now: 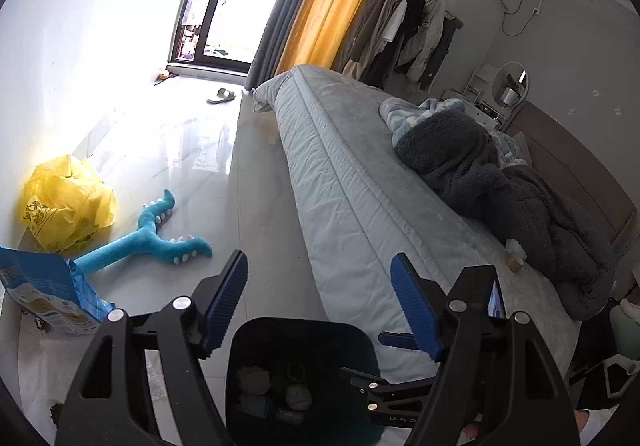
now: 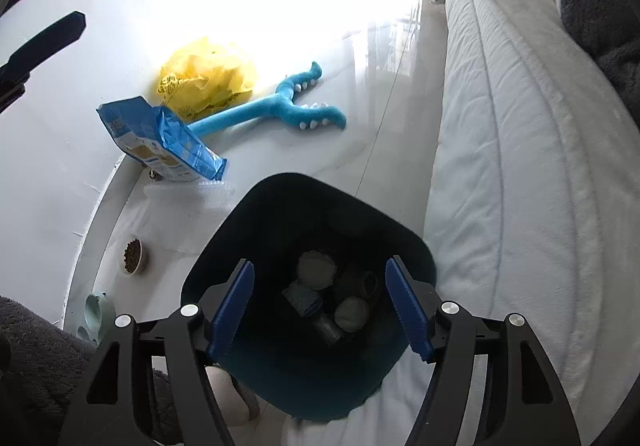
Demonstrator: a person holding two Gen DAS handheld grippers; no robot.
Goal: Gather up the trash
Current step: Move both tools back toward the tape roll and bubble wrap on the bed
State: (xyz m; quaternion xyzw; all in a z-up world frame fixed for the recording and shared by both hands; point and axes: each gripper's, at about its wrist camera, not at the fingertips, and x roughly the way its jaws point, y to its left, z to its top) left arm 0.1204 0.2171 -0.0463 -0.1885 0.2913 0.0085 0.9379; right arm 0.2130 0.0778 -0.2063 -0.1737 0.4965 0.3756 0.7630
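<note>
A dark teal trash bin (image 2: 280,190) stands on the floor against the bed; in the left wrist view the bin (image 1: 300,328) is at the bottom. Inside lie crumpled paper balls (image 2: 316,264), a dark roll and other scraps. My right gripper (image 2: 320,265) hangs open straight above the bin's mouth with nothing between its blue pads. My left gripper (image 1: 320,260) is open and empty, aimed over the bin toward the bed edge. On the bed sit a white crumpled wad (image 1: 516,245) and a small tan piece (image 1: 515,264).
A yellow plastic bag (image 2: 208,78), a blue package (image 2: 160,138), a blue plush toy (image 2: 280,106) and clear wrap (image 2: 188,192) lie on the white floor by the wall. A pet food bowl (image 2: 134,254) is nearer. The bed (image 1: 360,174) carries a dark blanket (image 1: 500,186).
</note>
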